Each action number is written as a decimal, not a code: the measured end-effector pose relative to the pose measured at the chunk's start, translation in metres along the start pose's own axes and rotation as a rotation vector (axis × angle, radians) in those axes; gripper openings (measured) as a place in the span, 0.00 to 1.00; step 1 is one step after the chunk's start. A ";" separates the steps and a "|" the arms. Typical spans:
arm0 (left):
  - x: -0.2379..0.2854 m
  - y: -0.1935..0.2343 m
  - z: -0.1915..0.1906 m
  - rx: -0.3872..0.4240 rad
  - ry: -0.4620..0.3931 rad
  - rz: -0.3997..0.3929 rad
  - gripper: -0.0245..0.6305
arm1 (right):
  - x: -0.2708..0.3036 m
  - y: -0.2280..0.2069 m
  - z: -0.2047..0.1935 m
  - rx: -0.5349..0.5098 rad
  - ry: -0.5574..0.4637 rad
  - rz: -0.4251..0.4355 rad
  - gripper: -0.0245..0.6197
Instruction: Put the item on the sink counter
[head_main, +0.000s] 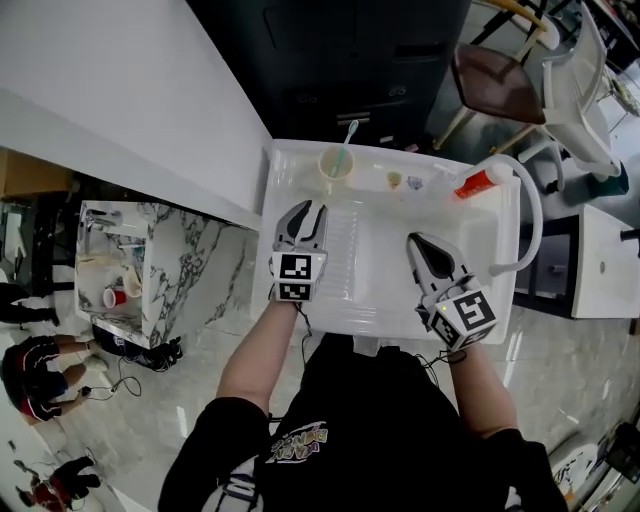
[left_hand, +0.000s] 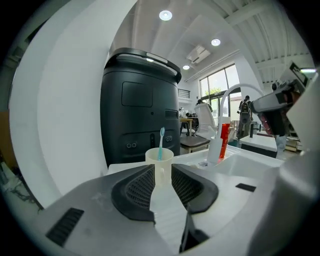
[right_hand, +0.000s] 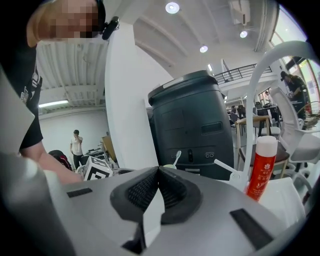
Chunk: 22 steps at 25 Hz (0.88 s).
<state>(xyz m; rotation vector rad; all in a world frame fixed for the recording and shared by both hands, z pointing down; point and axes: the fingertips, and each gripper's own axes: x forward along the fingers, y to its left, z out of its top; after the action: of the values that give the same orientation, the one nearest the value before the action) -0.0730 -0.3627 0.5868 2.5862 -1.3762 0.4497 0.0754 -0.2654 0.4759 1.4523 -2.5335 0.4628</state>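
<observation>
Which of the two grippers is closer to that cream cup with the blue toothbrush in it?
Left. The left gripper sits just in front of the cream cup, pointing at it; the right gripper is farther off to the cup's right.

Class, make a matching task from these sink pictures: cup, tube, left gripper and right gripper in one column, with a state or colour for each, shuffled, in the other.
1. cup
2. tube
3. left gripper
4. right gripper

A. jaws shut
B. holds a toothbrush
C. red and white, beside the faucet
D. jaws apart, nothing held

Pairs: 1-B, 2-C, 3-D, 4-A
</observation>
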 end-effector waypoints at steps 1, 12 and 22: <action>-0.009 -0.001 0.005 -0.012 -0.012 0.010 0.20 | -0.002 0.003 0.002 -0.004 -0.007 0.010 0.12; -0.105 -0.060 0.074 -0.080 -0.106 0.039 0.07 | -0.039 0.028 0.019 -0.056 -0.083 0.129 0.12; -0.172 -0.149 0.096 -0.091 -0.175 0.045 0.07 | -0.098 0.044 0.023 -0.129 -0.114 0.244 0.12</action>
<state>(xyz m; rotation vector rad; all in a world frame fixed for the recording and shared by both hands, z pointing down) -0.0221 -0.1741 0.4354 2.5766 -1.4742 0.1655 0.0869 -0.1745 0.4163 1.1623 -2.7881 0.2509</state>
